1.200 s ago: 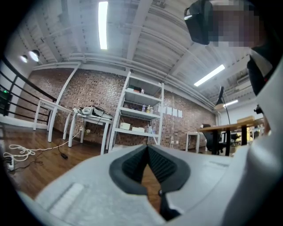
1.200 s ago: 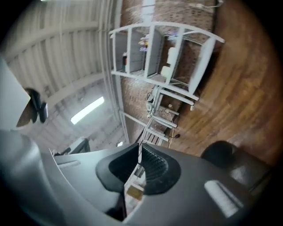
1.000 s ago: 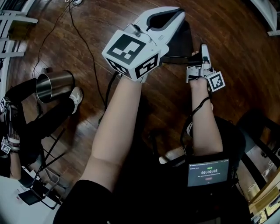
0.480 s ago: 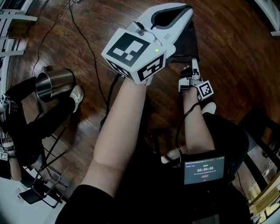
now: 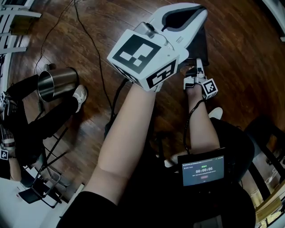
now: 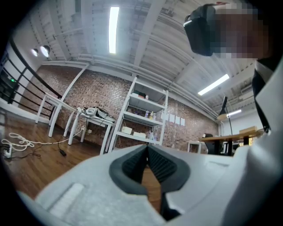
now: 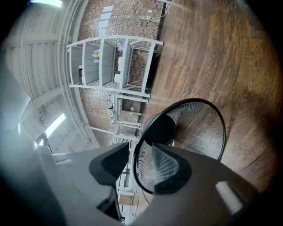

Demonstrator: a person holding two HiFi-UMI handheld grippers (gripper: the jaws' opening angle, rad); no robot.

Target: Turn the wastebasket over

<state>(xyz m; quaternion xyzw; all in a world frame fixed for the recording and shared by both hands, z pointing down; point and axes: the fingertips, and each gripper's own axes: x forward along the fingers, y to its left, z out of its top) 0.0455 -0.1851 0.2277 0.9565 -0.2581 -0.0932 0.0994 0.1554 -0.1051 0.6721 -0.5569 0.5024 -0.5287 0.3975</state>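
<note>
The black mesh wastebasket [image 7: 199, 128] lies on its side on the wooden floor [image 7: 230, 53], its open mouth facing the right gripper view. It fills the middle of that view out toward 4 o'clock. In the head view it shows only as a dark shape at about 1 o'clock [image 5: 201, 44], mostly covered by the left gripper [image 5: 202, 13].

The right gripper [image 7: 132, 161] is low by the basket's mouth. Its jaws are opening and stand wide apart. The near edge of the basket's rim passes between them, and neither pad presses on it, so the gripper holds nothing. In the head view this gripper [image 5: 198, 67] sits just beside the basket, at its 6 o'clock.

The left gripper [image 6: 148, 150] is raised and aimed across the room at white shelving [image 6: 146, 114] against a brick wall. Its pad tips meet, and there is nothing between them.

In the head view, at 9 o'clock, a shiny steel container [image 5: 55, 83] lies on its side. It is well apart from the basket and next to a seated person's white shoe [image 5: 79, 95]. A small screen [image 5: 202, 169] glows at 5 o'clock.
</note>
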